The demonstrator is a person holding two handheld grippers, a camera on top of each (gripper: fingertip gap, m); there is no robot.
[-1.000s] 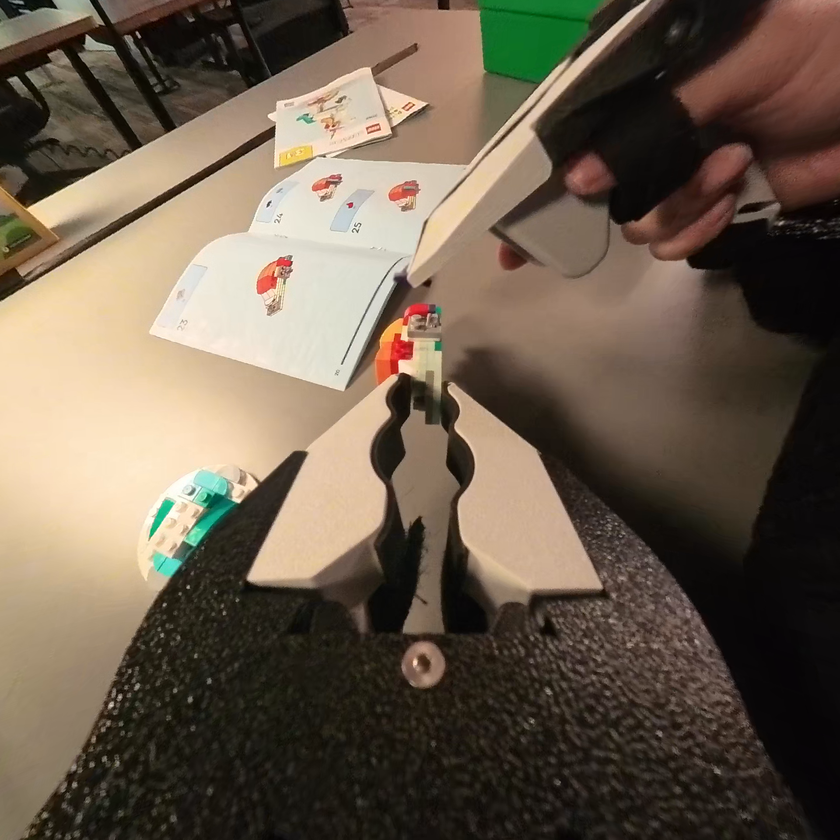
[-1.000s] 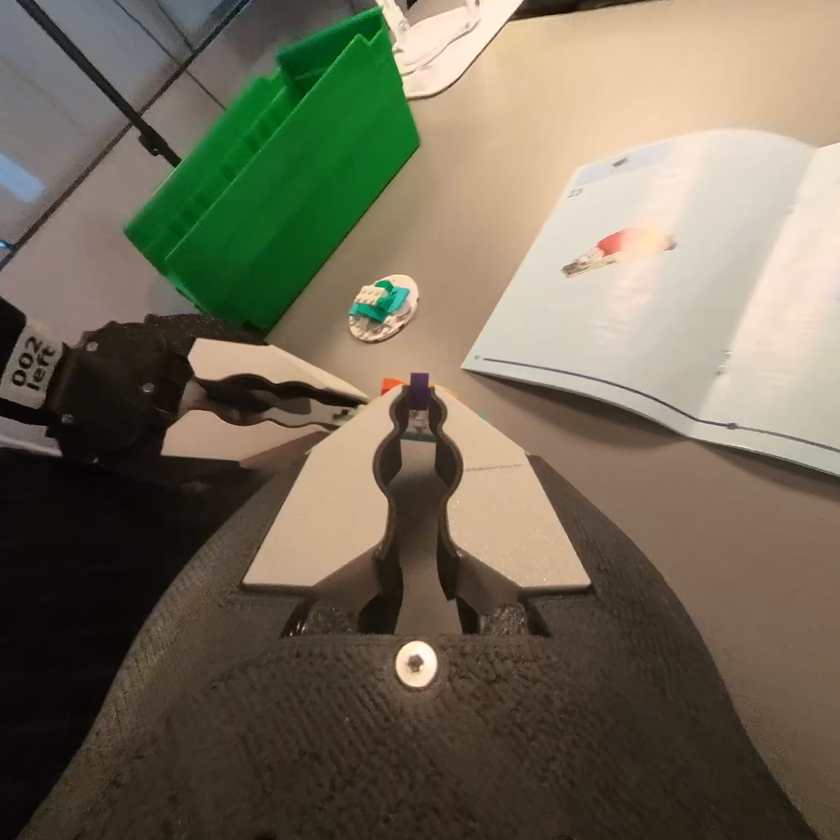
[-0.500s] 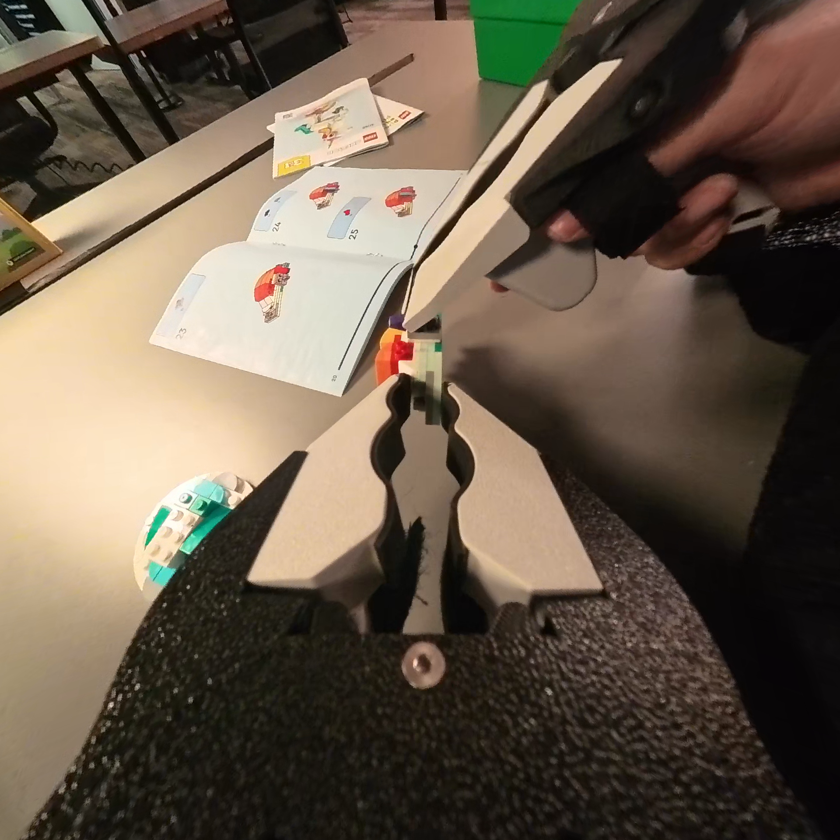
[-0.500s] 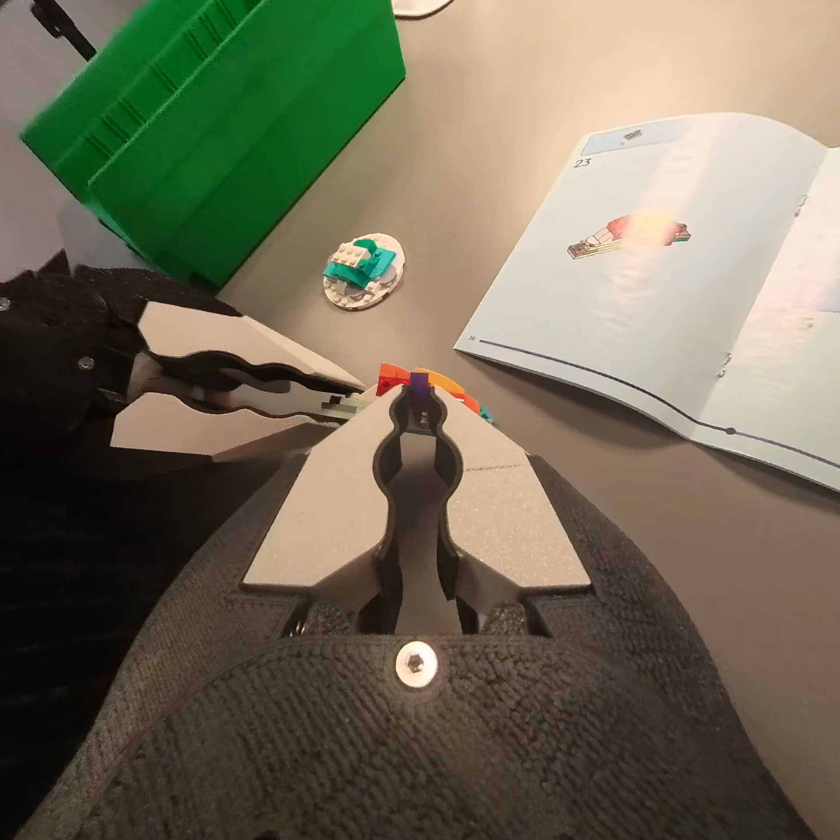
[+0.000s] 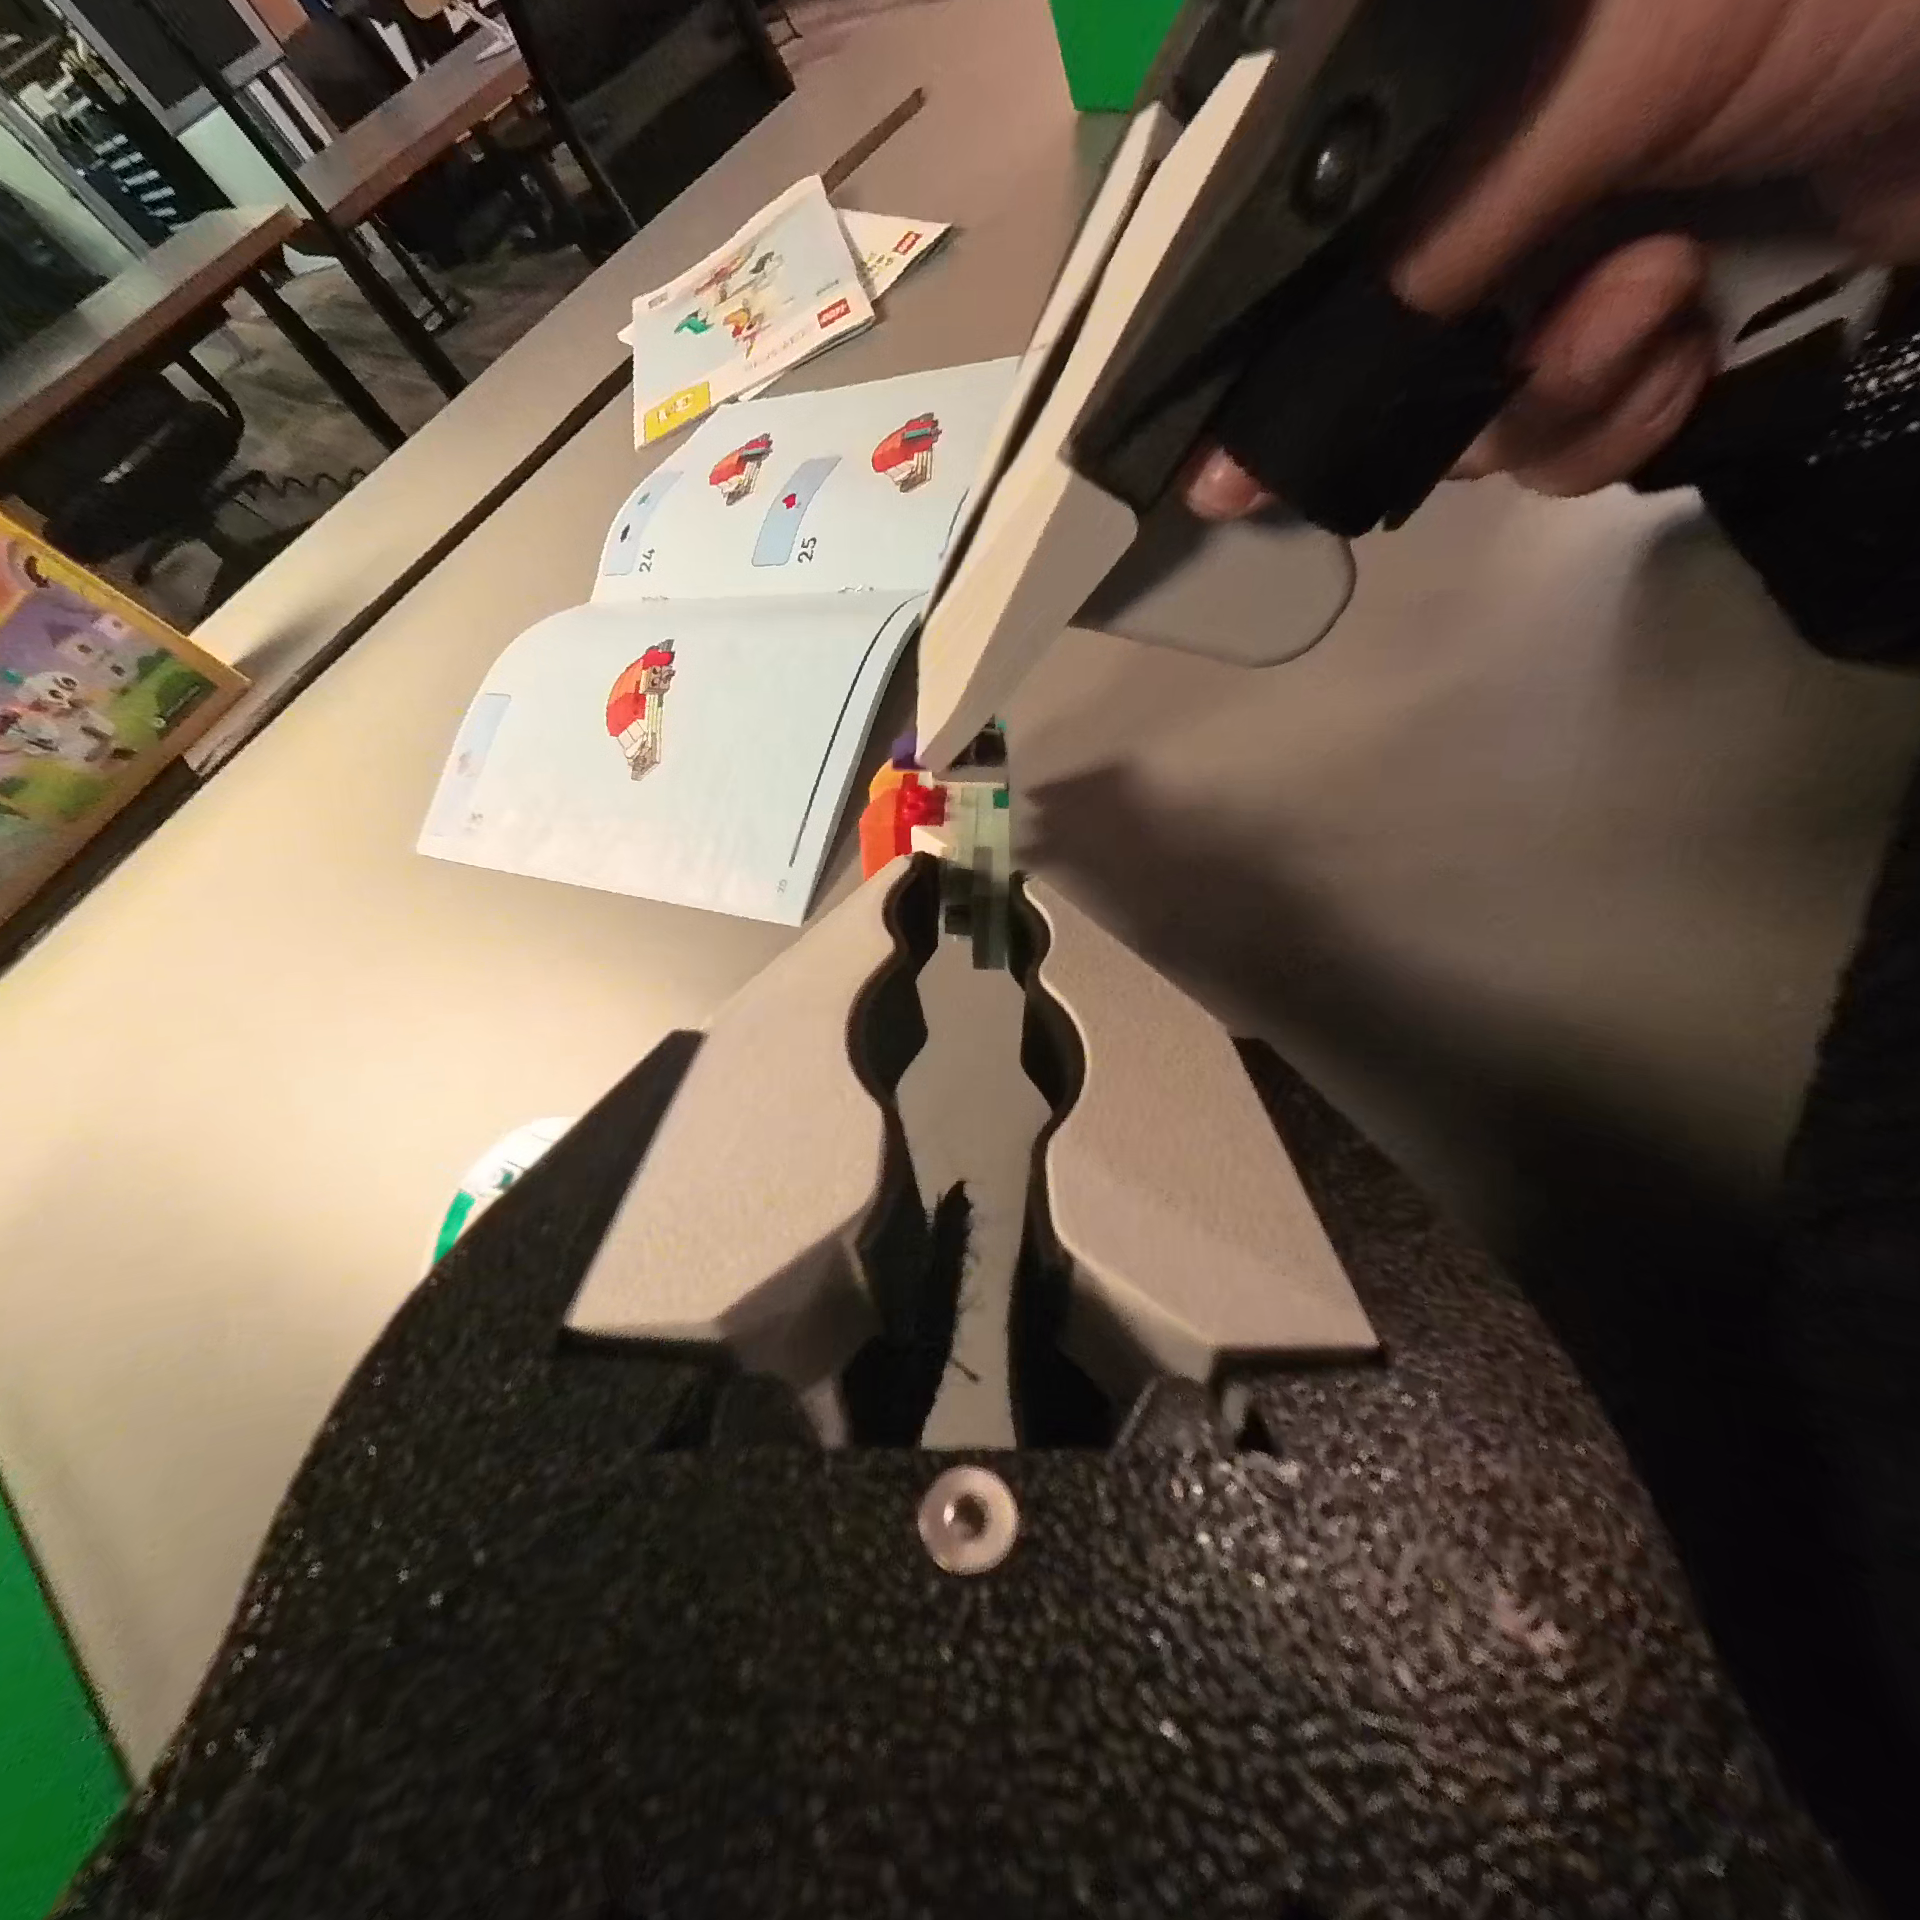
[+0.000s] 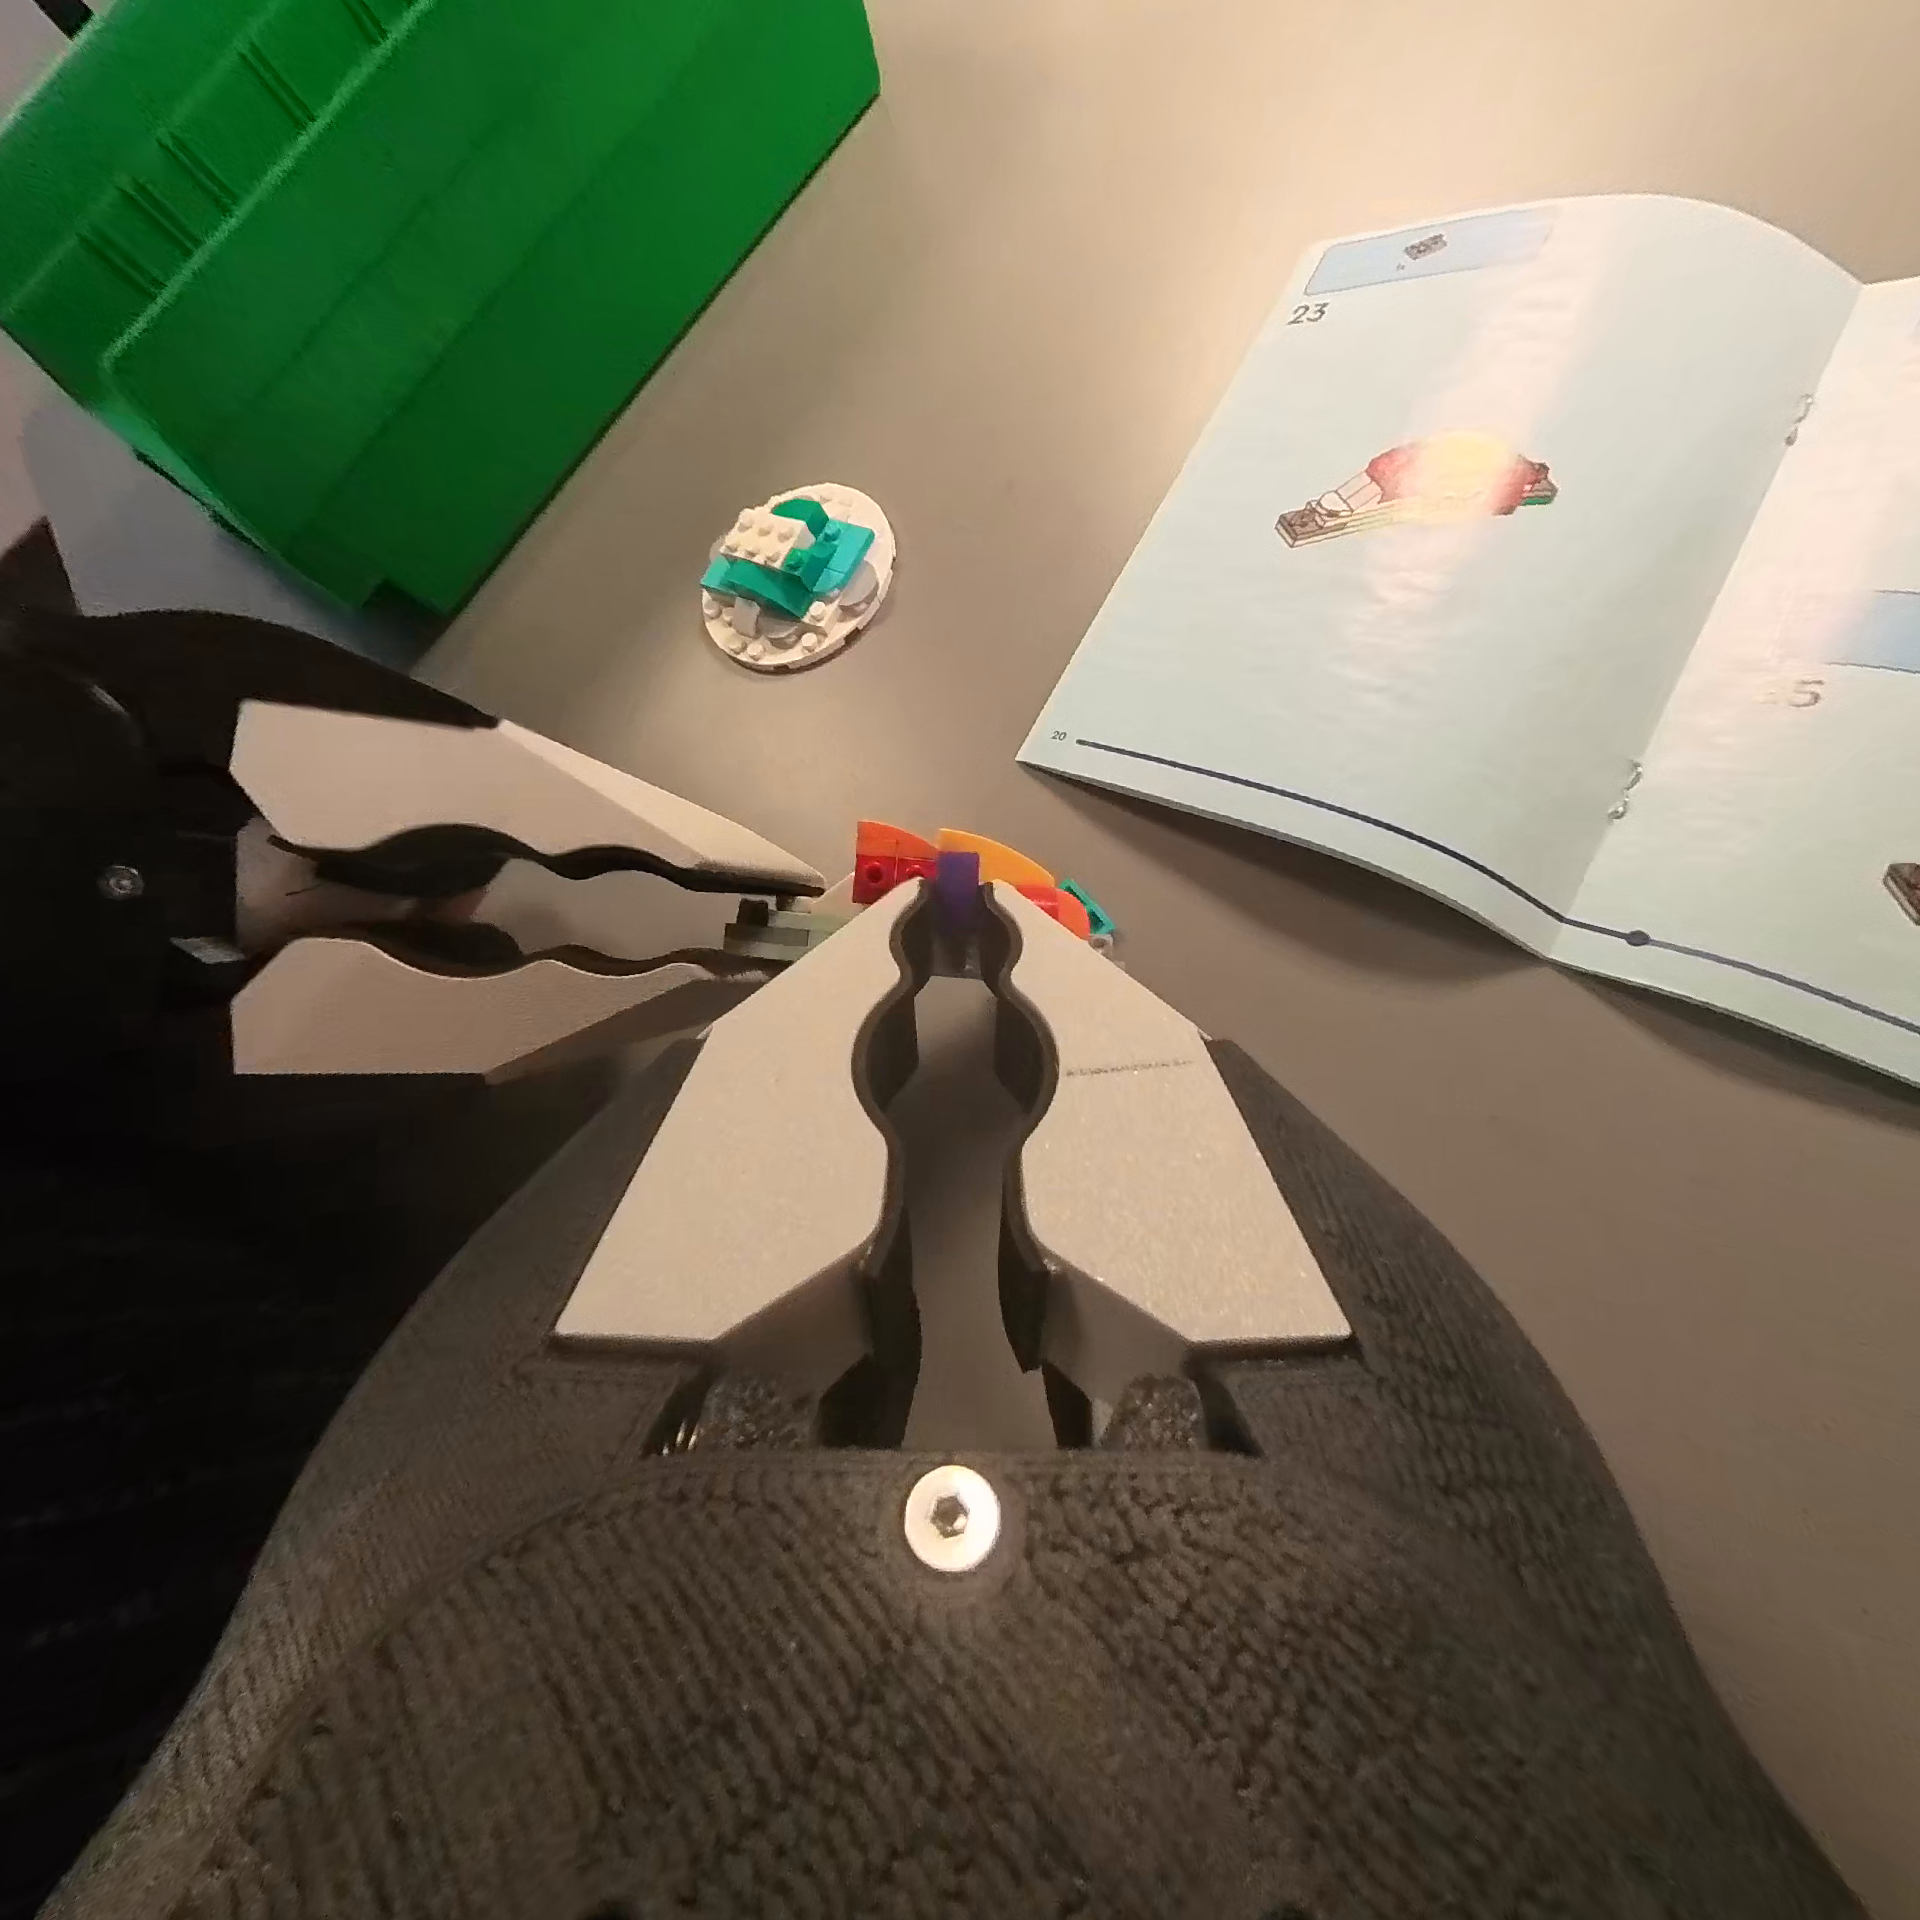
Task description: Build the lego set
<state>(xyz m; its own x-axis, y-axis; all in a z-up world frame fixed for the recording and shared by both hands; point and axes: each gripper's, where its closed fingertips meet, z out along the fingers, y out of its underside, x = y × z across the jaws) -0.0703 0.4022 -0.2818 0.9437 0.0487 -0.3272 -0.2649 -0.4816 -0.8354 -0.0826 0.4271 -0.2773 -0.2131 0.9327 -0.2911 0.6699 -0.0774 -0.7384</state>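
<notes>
Here, lego model (image 5: 971, 862) between left jaws

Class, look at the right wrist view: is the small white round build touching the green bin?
No: the white round build lies apart from the green bin, bare table between.

A classroom or office-like workroom: a long plain grey desk (image 5: 260, 1039) stands beside further brown-topped desks on black metal legs (image 5: 208, 270), with dark chairs (image 5: 644, 94) on a carpeted floor (image 5: 312, 343).
</notes>
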